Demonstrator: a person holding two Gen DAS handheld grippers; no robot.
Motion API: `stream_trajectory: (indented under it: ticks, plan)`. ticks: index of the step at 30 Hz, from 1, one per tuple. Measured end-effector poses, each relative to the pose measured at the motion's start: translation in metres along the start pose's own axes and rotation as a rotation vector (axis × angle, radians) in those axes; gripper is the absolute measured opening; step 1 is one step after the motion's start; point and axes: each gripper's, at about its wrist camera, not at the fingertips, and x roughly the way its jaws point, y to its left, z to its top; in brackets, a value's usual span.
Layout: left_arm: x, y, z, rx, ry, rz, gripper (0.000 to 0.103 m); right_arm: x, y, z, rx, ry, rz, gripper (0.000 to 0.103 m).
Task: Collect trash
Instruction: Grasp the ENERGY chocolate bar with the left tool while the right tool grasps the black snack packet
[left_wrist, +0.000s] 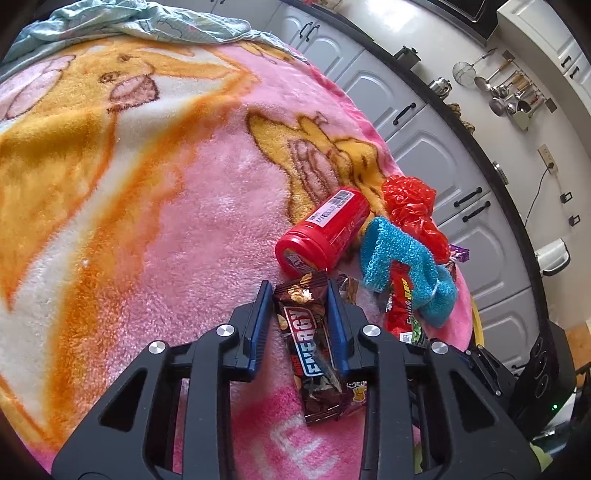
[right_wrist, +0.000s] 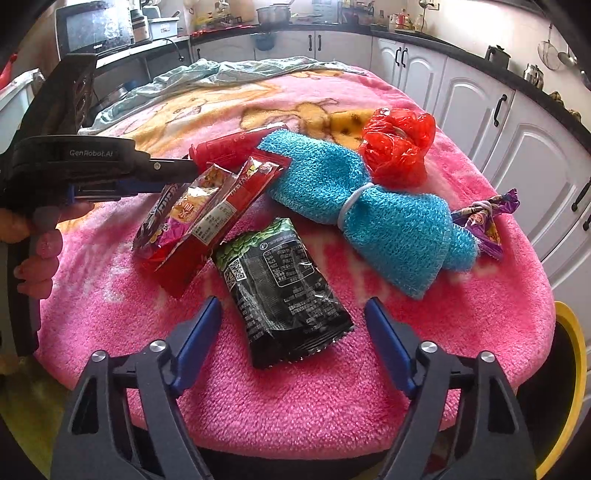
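So we've got the left gripper down on the pink blanket, its two blue fingers sitting on either side of a brown candy bar wrapper. The right finger looks pressed to the wrapper's edge and the left one is just beside it, so we can't really tell whether it's properly pinched. Just past the fingertips lies a red canister on its side, and next to that a blue knitted cloth and a crumpled red plastic bag.

Our right gripper is spread wide, hovering near the blanket's front edge with a black and green snack bag lying flat between and just ahead of its fingers, not touching them as far as we can see. Behind it sit a couple of red snack packets stacked on each other, the blue cloth tied in the middle with a band, and a purple wrapper at the far right. A yellow rim peeks out beside the table.
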Motion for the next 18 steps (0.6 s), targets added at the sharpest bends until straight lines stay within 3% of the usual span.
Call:
stream_trajectory:
  ticks: [4, 12, 18]
  plan:
    - [-0.002, 0.000, 0.000, 0.013, 0.005, -0.002, 0.022, -0.001, 0.001, 0.001, -0.022, -0.007, -0.002, 0.059]
    - [-0.014, -0.005, 0.004, 0.032, -0.019, -0.020, 0.021, -0.008, 0.004, 0.001, -0.030, -0.013, 0.008, 0.040]
    - [-0.030, -0.019, 0.007, 0.069, -0.057, -0.034, 0.021, -0.016, -0.002, 0.000, -0.001, -0.017, 0.013, 0.034]
